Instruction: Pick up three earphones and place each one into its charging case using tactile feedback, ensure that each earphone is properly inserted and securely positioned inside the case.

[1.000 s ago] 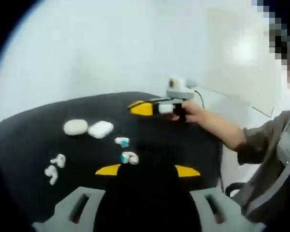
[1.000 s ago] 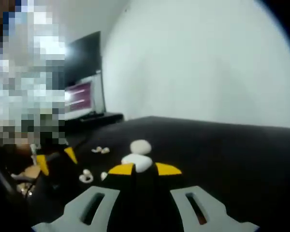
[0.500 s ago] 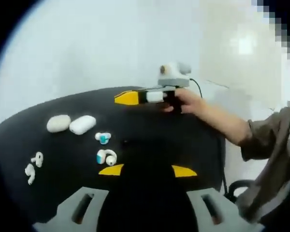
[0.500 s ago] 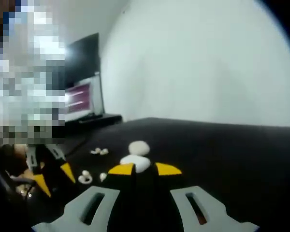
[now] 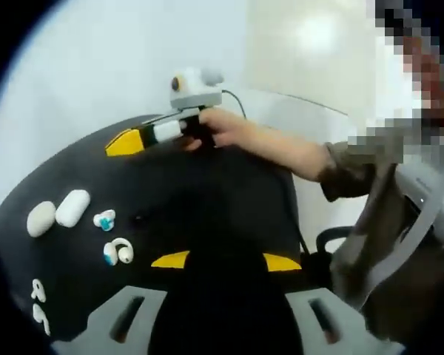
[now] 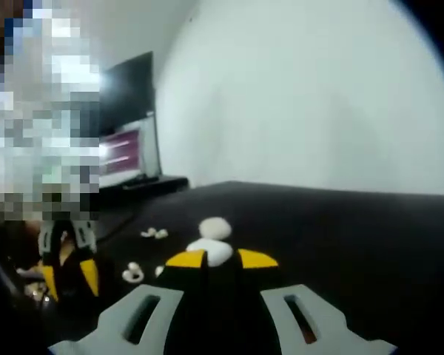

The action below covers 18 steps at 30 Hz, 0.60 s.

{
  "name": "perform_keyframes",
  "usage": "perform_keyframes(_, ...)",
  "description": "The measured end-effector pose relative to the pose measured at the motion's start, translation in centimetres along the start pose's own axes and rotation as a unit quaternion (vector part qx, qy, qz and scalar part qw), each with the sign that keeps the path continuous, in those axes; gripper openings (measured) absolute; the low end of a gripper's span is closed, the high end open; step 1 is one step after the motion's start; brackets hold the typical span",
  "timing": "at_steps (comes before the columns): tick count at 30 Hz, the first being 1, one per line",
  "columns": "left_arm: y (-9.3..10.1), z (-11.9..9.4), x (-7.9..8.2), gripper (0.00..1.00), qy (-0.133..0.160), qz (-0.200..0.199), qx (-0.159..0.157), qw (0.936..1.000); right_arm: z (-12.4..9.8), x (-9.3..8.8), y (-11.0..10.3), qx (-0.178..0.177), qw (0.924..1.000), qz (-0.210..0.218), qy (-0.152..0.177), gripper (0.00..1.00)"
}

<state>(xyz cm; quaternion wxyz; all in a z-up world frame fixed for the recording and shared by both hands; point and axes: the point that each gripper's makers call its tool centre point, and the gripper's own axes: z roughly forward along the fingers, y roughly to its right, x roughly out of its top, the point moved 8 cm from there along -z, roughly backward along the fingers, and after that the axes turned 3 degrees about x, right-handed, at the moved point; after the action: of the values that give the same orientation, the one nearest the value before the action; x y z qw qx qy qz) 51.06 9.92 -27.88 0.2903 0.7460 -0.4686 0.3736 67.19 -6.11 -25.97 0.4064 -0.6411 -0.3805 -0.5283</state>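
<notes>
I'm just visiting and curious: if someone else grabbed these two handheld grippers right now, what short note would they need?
Left gripper: open, empty, above the black table.
Right gripper: open, empty, held over the table's far side.
Two white cases lie side by side; they look closed. Beside them, two white-and-teal earphones; two plain white earphones sit nearer the edge.
Done: nothing picked up, no earphone in a case.
Left: pick up the earphones and seat each in its case.

Left gripper (image 5: 226,260): grey slotted jaws, black fingers with yellow tips. Right gripper (image 6: 222,258) has the same build, seen from the side with a black cable. The person wears an olive-brown sleeve (image 5: 355,166) and a grey strap (image 5: 407,240)
</notes>
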Motion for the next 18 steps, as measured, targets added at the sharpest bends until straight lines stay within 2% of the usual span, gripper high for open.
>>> perform_keyframes(7,-0.4,-0.5,-0.7,0.39,0.020,0.019,0.026,0.9993,0.0,0.0,0.0,0.003,1.0000,-0.001,0.000,0.17)
perform_keyframes(11,-1.1,-1.6,-1.5,0.41,0.037,0.019,0.061,0.9973,0.0,0.1,-0.2,0.015,0.9999,0.001,0.003,0.17)
perform_keyframes(13,-1.7,-2.0,-2.0,0.42,0.056,0.010,0.078,0.9953,0.1,0.0,-0.8,0.037,0.9993,-0.003,0.004,0.18)
perform_keyframes(14,-1.9,-2.1,-2.3,0.42,0.066,0.006,0.081,0.9945,0.3,0.0,-1.3,0.059,0.9982,-0.011,0.005,0.18)
perform_keyframes(16,-2.4,-2.1,-3.1,0.43,0.116,-0.004,0.068,0.9909,0.4,-0.2,-2.2,0.087,0.9956,-0.033,-0.006,0.18)
perform_keyframes(17,-3.1,-2.4,-3.6,0.41,0.152,-0.020,0.071,0.9856,0.5,-0.4,-2.7,0.099,0.9938,-0.048,-0.012,0.18)
perform_keyframes(18,-3.9,-3.1,-3.9,0.37,0.129,-0.011,0.107,0.9858,0.6,-0.7,-3.1,0.115,0.9908,-0.067,-0.024,0.18)
